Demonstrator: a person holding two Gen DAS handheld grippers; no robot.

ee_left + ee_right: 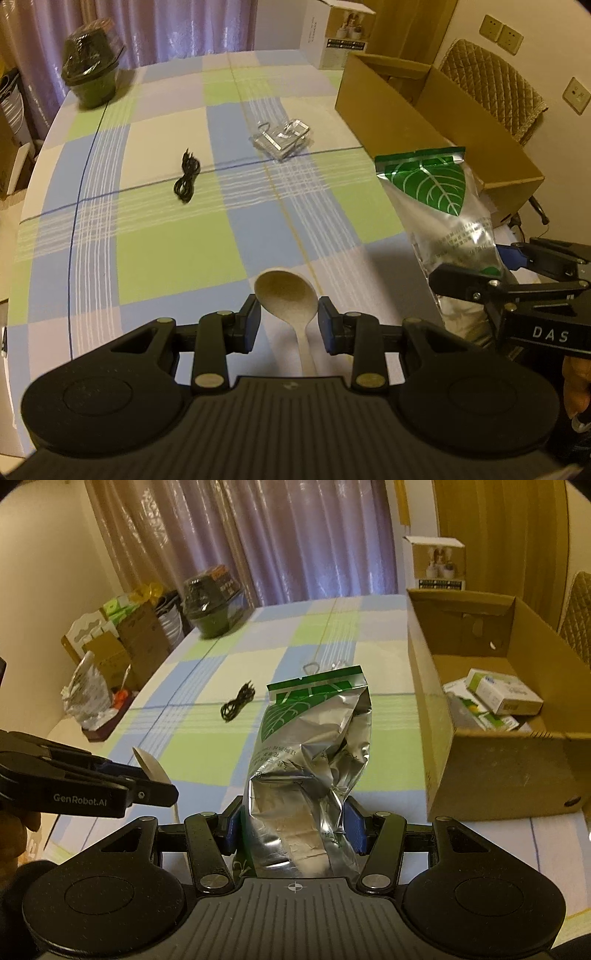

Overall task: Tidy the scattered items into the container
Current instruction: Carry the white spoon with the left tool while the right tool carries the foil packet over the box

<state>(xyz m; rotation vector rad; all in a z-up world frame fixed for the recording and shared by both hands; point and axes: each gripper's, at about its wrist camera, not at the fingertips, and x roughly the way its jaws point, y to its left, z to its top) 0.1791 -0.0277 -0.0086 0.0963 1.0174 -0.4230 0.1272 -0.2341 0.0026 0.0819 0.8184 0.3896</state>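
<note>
Bag: silver foil bag (310, 771) with green leaf print, raised above the checked tablecloth (177, 258), near the box.
Right gripper (293, 825): clamped on the bag's lower part.
Spoon (290, 306): pale, bowl between the left pads.
Left gripper (288, 321): pinching the spoon.
Box (498, 768): cardboard, open, holds small cartons.
Table: black cable (187, 180), clear packet (282, 140).

Both black tools, the left tool (288, 319) and right tool (293, 825), are fitted with blue pads, brass-coloured screws and white lettering.
</note>
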